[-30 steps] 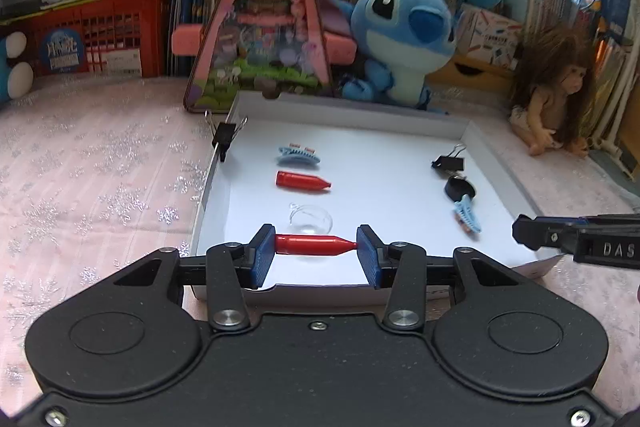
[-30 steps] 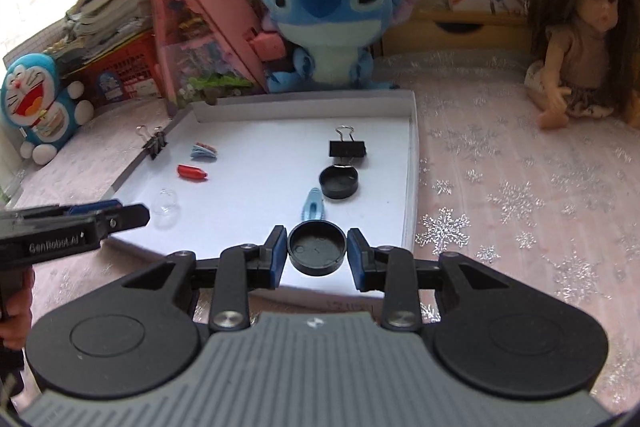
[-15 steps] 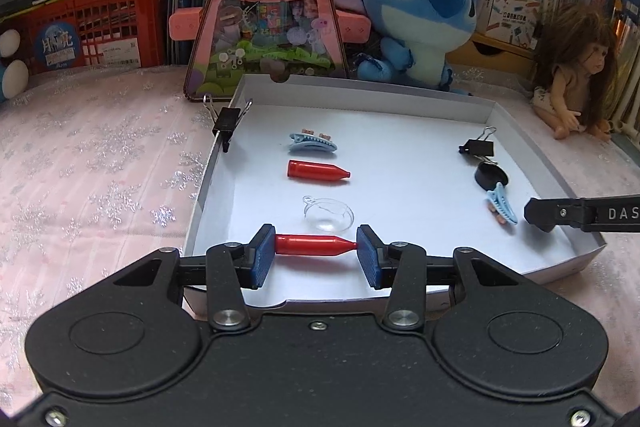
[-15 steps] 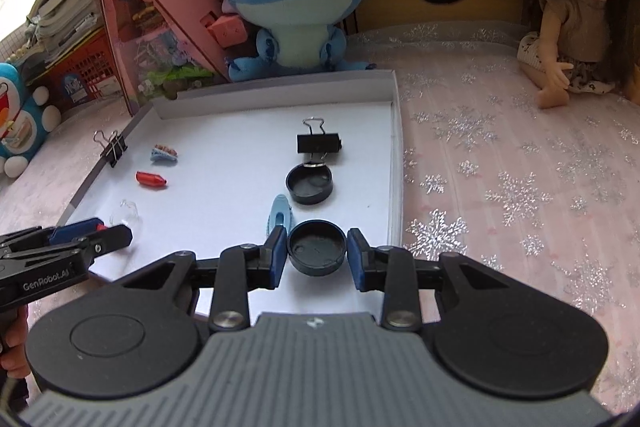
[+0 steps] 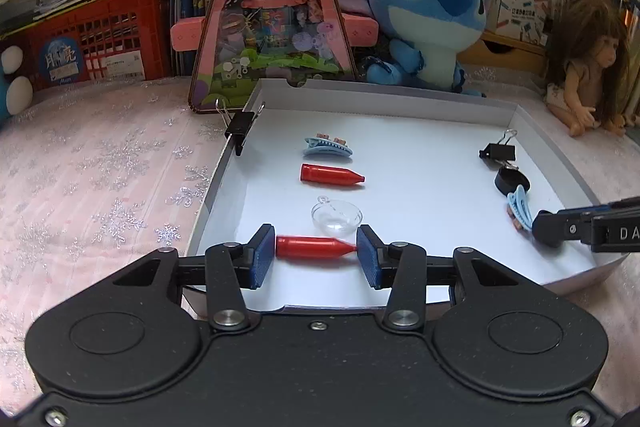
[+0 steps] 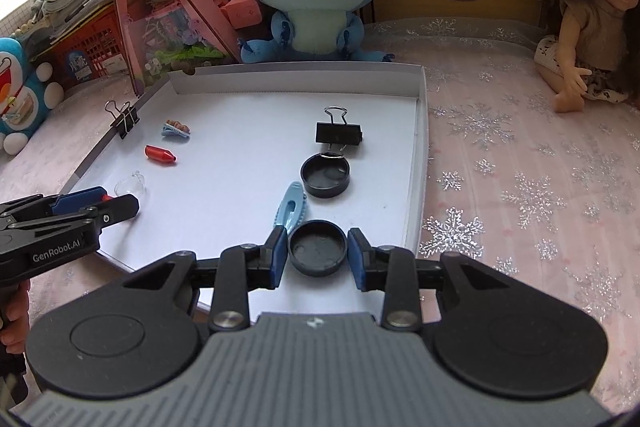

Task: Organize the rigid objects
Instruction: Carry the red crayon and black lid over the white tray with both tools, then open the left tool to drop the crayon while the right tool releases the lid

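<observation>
The left gripper (image 5: pixel 316 253) clamps a red bullet-shaped cap (image 5: pixel 314 247) end to end over the white tray's (image 5: pixel 420 101) near left. The right gripper's (image 6: pixel 318 255) jaws have just been opening around a black round lid (image 6: pixel 317 253) at the near right; a gap shows on its right side. Released crooked, the lid could knock the blue hair clip (image 6: pixel 291 205) just beside it.
</observation>
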